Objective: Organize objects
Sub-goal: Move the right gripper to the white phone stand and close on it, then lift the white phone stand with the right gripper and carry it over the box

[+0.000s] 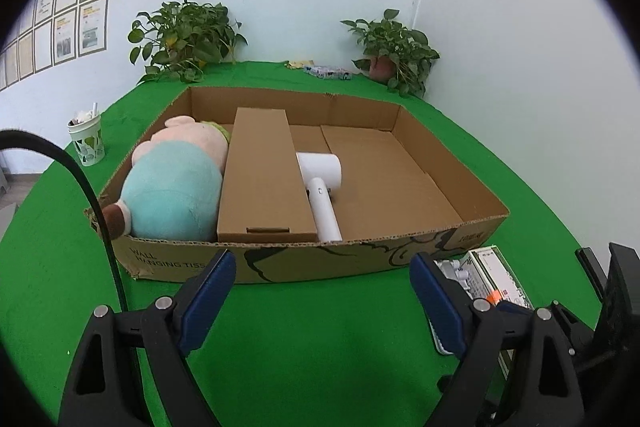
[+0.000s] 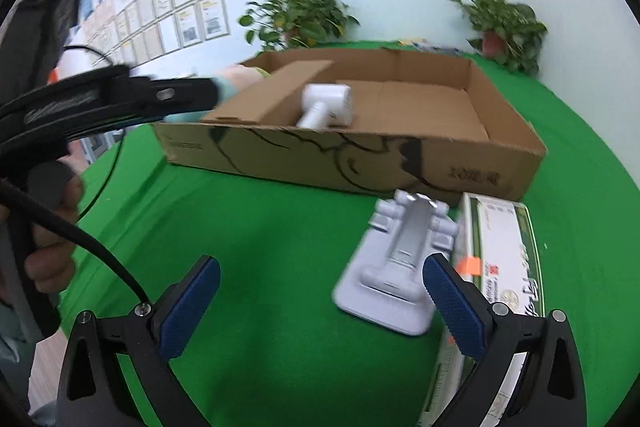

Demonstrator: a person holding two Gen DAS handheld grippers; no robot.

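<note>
**Two claws hover over last items outside the box**

The right gripper (image 2: 322,291) hangs with its jaws spread and empty just above the green tablecloth (image 2: 260,227), a grey phone stand (image 2: 394,267) lying just ahead of its right finger and touching a green-and-white carton (image 2: 500,259) further right. The left gripper (image 1: 324,287), likewise spread and empty, faces the cardboard box (image 1: 320,259), where a plush toy (image 1: 172,183), a flat brown carton (image 1: 266,179) and a white hair dryer (image 1: 322,187) already lie. The stand looks next; the right claw would do well to shift rightward, straddle its raised spine and close squarely before lifting toward the box's empty right side
</note>
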